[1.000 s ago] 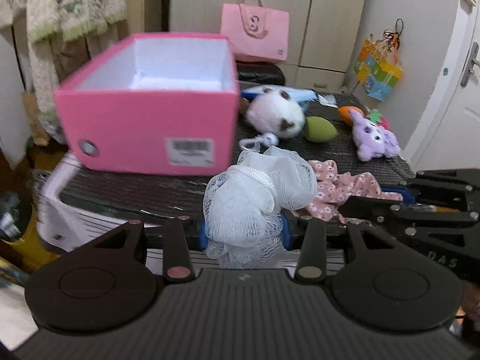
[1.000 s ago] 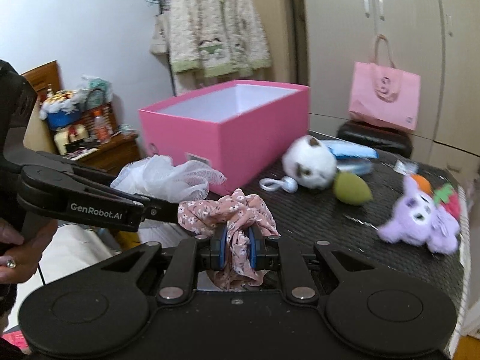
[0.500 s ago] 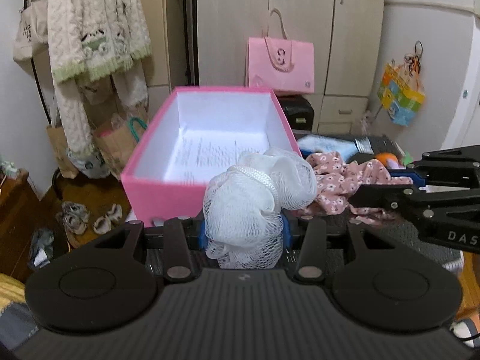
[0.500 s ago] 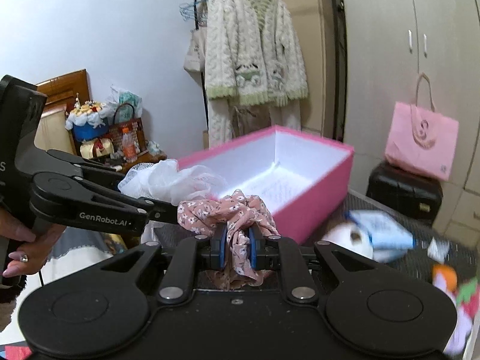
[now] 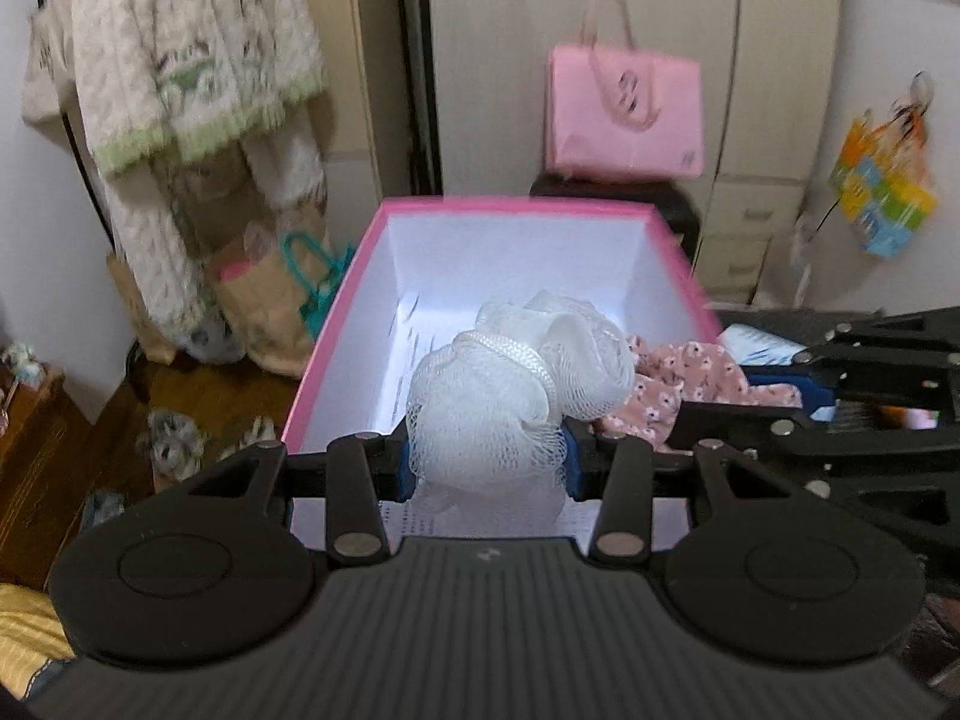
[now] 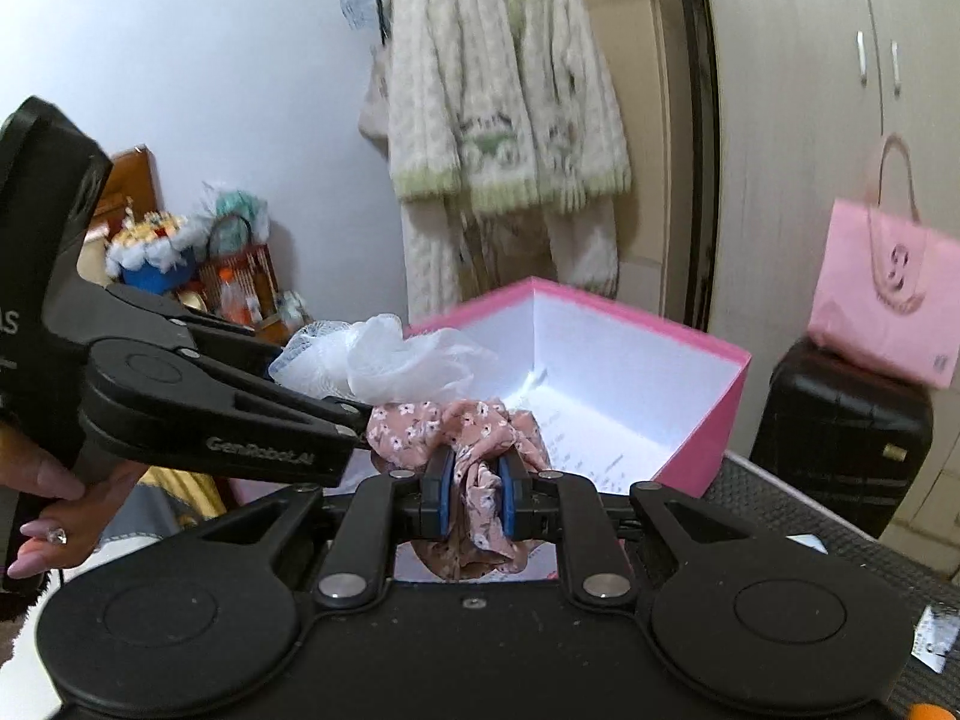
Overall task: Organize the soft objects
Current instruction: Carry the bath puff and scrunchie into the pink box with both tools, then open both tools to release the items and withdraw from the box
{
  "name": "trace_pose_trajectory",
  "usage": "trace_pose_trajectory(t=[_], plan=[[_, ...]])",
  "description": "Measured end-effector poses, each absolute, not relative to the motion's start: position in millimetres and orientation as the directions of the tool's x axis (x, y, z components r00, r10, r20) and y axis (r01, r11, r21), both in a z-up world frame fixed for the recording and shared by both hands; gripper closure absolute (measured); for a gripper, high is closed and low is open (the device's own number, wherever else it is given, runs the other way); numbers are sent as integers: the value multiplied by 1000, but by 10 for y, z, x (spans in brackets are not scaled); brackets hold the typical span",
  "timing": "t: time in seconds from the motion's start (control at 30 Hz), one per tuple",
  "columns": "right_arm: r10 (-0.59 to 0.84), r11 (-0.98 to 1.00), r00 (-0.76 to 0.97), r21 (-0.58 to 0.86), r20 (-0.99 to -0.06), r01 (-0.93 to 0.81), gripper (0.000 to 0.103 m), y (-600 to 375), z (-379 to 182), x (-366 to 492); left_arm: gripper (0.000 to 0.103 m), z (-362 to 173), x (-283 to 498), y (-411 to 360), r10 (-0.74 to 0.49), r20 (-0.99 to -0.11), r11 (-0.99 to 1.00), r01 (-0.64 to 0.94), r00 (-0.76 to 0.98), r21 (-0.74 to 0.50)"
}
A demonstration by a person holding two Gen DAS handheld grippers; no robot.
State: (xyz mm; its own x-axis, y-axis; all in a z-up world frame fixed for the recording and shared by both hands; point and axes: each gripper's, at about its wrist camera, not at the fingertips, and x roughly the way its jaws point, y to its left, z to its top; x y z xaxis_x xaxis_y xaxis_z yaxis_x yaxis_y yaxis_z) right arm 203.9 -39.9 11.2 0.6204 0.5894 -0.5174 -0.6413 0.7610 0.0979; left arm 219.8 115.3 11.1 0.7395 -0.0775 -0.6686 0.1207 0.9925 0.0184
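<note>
Left gripper (image 5: 487,468) jaws clamped on a white mesh bath pouf (image 5: 510,390), held over the near end of the open pink box (image 5: 336,330); pouf bulges up and forward past the blue pads, a white cord loop across its top. Box interior white, a printed sheet lying on its floor; nothing else seen inside. Right gripper (image 6: 474,501) jaws drawn narrow on a pink floral scrunchie (image 6: 462,426), fabric bunched above the pads and hanging below them. In the right wrist view the scrunchie sits over the near edge of the box, with the pouf just left of it and slightly farther, the two close, contact between them not clear. In the left wrist view the scrunchie shows just right of the pouf, by the box's right wall, with the right gripper's black body reaching in from the right edge. A hand (image 6: 54,516) with pale pink nails and a ring grips the left tool's handle at the left edge of the right wrist view. Box rests on a dark ribbed tabletop (image 6: 780,516). Far side: cream and green knit cardigan (image 5: 192,66) hanging at left, pink tote bag (image 5: 624,114) on a black case (image 6: 840,426) before the wardrobe doors.
</note>
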Motion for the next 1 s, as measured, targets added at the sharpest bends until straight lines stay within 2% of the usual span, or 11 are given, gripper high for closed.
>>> trace_pose_trajectory(t=[0.13,0.23,0.33,0.43,0.57,0.7,0.87,0.93,1.0], plan=[[555,774,608,84,-568,-628,84,-287,-4,2338,60,-62,2564,1258,-92,-743,994,106,663,-29],[542,767,577,79,-611,-637,80,-218,-89,2494,60,-161,2676,1279,-59,-765,996,93,641,1],[524,752,563,37,-639,-658,78,-138,-141,2493,52,-208,2685,1290,-72,-785,994,105,615,-9],[501,743,568,-11,-653,-669,77,-98,-138,2478,52,-217,2655,1280,-64,-796,994,113,601,5],[487,741,568,-29,-664,-671,69,-116,-86,2435,48,-160,2646,1255,-59,-800,991,131,597,25],[480,743,577,-44,-661,-668,61,-140,8,2383,31,-51,2532,1258,-36,-779,989,137,626,64],[456,736,606,-107,-652,-668,58,-128,121,2193,29,154,2307,1314,-55,-751,985,159,658,68],[451,730,613,-126,-649,-671,49,-133,163,2101,28,218,2211,1312,-60,-741,982,174,669,77],[442,728,624,-149,-644,-670,44,-134,209,1997,27,282,2090,1292,-60,-729,977,191,682,97]])
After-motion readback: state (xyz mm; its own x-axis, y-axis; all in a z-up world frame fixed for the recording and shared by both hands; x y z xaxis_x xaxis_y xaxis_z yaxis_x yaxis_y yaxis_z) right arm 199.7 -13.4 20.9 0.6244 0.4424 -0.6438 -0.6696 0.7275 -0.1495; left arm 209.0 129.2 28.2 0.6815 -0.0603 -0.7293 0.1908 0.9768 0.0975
